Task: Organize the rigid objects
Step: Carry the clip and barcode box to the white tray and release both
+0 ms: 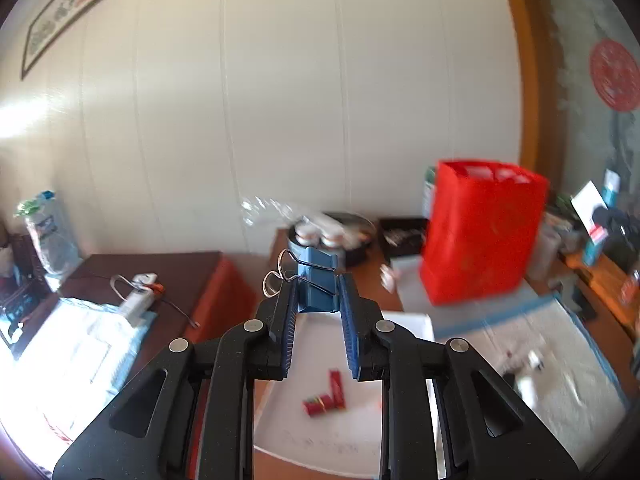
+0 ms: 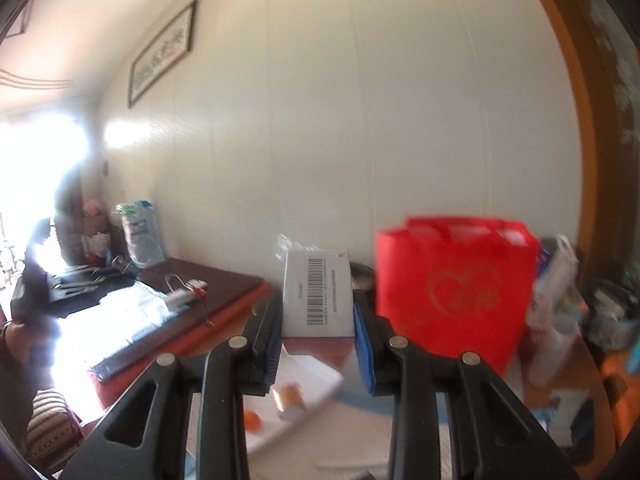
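My left gripper [image 1: 318, 294] is shut on a blue binder clip [image 1: 316, 284], held in the air with its wire handles sticking out to the left. Below it lies a white tray [image 1: 320, 440] holding two small red boxes [image 1: 328, 398]. My right gripper [image 2: 316, 316] is shut on a white box with a barcode [image 2: 318, 294], lifted above the table. Under it, a white tray [image 2: 312, 380] carries a small orange-and-white bottle [image 2: 290, 400] and an orange bit [image 2: 252, 420].
A red bag [image 1: 480, 232] [image 2: 452, 288] stands upright at the right, near the wall. A grey-blue towel [image 1: 552, 380] lies right of the tray. A dark pot with jars [image 1: 332, 236] sits at the back. At left, a dark side table [image 1: 160, 276] holds cables and papers.
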`<state>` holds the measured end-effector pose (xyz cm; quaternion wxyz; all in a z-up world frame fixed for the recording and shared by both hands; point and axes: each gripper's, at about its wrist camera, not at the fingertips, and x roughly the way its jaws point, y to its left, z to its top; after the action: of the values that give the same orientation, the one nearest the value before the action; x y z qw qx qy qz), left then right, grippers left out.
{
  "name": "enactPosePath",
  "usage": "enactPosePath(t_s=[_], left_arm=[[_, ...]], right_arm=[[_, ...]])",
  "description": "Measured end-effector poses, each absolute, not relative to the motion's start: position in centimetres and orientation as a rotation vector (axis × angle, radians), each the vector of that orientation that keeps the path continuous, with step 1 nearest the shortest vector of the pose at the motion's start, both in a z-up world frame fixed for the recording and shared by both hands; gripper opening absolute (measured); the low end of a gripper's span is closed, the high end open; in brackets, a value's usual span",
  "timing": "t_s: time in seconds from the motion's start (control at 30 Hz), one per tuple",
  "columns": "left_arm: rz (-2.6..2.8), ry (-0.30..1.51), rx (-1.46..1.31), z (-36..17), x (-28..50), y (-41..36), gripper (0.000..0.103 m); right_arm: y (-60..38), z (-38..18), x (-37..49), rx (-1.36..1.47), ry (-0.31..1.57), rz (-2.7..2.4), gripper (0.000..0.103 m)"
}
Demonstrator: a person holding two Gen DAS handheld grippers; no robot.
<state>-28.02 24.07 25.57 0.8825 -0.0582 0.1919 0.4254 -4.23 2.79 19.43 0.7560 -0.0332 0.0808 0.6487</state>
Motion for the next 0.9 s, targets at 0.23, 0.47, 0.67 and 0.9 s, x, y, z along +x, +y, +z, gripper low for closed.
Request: enactPosePath(t_s=[0.23,0.47,0.67,0.9], left_arm=[[0.923,0.460,-0.210,22.6,-26.4,28.8,0.020],[0.898,0.587,-0.290,15.7,-23.7,32.0,0.020],[0.869,0.668,-0.345,11.2,-21.5,34.1,0.020],[0.845,0.743,-0.416,7.5,-19.8,36.5,0.020]], right_arm=[[7.9,19.1,-8.2,-0.081,0.231,1.516,0.031],[13.3,13.4,-11.7,-0.202,0.421,1.580,0.031],[16.4,7.9,-13.9,-0.335,0.543,1.603,0.031],[18.2,3.7,-14.3,-0.424,0.644,1.619,0.031]])
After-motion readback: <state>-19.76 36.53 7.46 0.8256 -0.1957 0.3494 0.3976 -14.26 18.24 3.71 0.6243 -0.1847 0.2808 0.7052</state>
